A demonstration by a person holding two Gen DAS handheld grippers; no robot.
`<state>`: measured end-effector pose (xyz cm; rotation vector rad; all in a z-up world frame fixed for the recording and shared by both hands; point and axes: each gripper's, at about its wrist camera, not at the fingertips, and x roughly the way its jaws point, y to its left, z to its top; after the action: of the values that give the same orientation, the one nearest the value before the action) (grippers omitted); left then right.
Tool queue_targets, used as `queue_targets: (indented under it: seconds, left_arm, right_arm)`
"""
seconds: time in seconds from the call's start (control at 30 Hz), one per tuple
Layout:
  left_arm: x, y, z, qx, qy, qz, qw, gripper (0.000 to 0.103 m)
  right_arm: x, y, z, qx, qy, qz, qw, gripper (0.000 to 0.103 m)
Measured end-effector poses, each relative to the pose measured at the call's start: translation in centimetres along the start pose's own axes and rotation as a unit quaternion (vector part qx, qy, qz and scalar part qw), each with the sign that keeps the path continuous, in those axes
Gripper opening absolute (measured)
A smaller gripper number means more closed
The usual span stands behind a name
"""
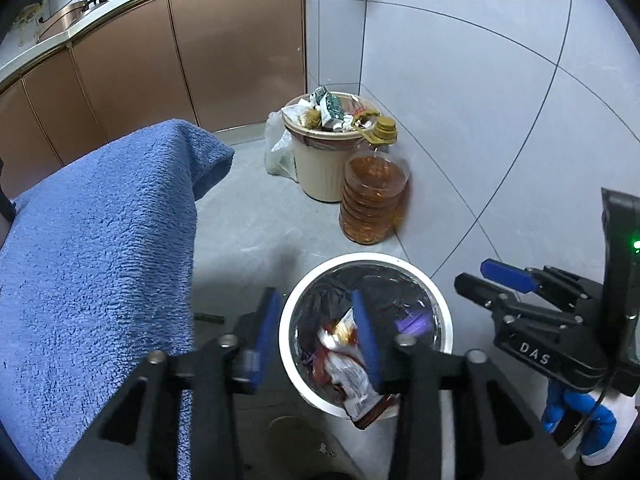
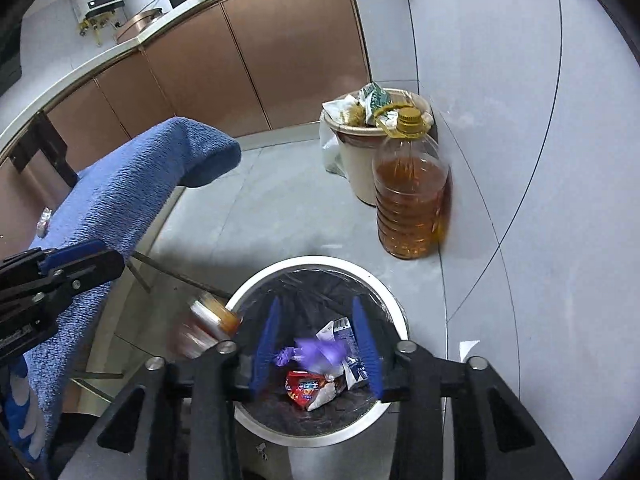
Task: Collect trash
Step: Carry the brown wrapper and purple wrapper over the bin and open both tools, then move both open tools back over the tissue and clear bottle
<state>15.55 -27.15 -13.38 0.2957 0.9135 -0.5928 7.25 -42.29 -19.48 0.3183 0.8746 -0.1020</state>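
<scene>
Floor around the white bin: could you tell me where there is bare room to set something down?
Bare grey floor lies between the white bin, the blue towel and the cabinets. The corner is crowded by the beige bin and oil bottle.

jar [image 2: 208, 330]: blurring, label unreadable
wrapper [image 1: 352, 376]: smearing, partly hiding behind left finger
glove [image 1: 580, 424]: getting cut off by frame edge
countertop items [image 2: 100, 8]: too small to tell

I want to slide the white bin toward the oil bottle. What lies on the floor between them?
Nothing: in both wrist views the grey floor between the white bin and the oil bottle is bare.
</scene>
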Motion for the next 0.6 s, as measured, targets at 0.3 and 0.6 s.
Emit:
queue_targets:
  seconds: [0.3,0.6]
  left_arm:
    - [-2.5,1.7,-0.2,-0.025,-0.024,0.005,0.9994,0.038]
    - [-8.2,3.9,-1.1,-0.047,-0.089,0.05,0.9937,0.039]
  right_arm:
    - [-0.7,0.4,0.5,-0.006,-0.013,-0.018,1.0,0.066]
    - [-4.8,2.4,1.7,-0.01,-0.065,-0.022,0.998,0.098]
